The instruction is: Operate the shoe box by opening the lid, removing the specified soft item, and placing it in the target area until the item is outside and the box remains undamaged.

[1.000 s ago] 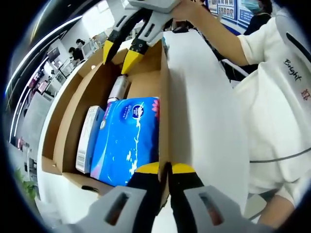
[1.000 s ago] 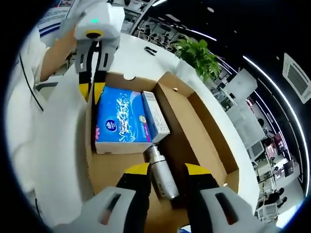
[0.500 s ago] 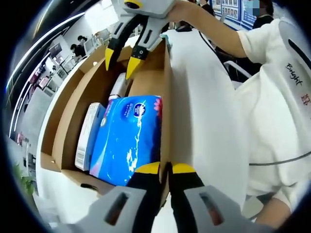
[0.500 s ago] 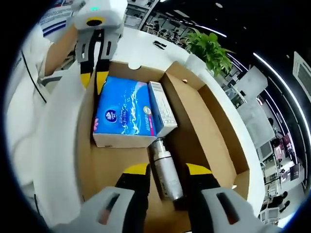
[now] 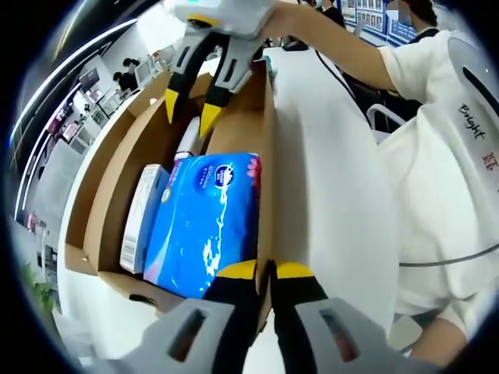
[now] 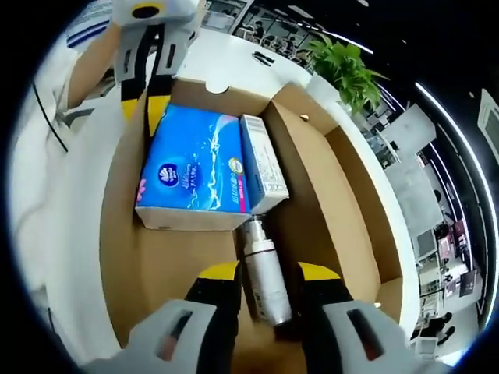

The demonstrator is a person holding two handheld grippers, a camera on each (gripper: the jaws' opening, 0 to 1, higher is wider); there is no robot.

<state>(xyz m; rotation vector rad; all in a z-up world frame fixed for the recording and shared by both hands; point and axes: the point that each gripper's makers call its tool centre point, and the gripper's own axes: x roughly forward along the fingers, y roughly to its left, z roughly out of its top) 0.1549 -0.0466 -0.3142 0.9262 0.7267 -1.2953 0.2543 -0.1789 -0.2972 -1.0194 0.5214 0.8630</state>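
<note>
Shoe box (image 6: 343,195): brown cardboard, open, standing on a white table (image 6: 234,62); its inside walls and floor are bare card where nothing lies. In the left gripper view the box (image 5: 117,179) runs away from the camera.
Lid (image 5: 327,195): white, raised on edge along one long side of the box, beside a person in a white top.
Tissue pack (image 6: 195,167): the soft item — blue wrapper with white print and a pink edge, lying flat on the box floor against the lid-side wall; in the left gripper view it (image 5: 207,218) sits just past that gripper's tips.
White carton (image 6: 261,164): slim, long, lying touching the tissue pack on the side away from the lid.
Silver bottle (image 6: 263,269): a metal cylinder lying on the box floor, its cap end near the pack and carton.
Right gripper (image 6: 269,273): jaws spread, one yellow tip on each side of the silver bottle; whether they touch it I cannot tell. From the left gripper view it (image 5: 189,109) reaches down into the far end of the box.
Left gripper (image 5: 265,271): jaws pressed together on the box's lid-side wall, at the end nearest it — the card edge sits between the yellow tips.
Potted plant (image 6: 347,70): green leaves, on the table beyond the box.
</note>
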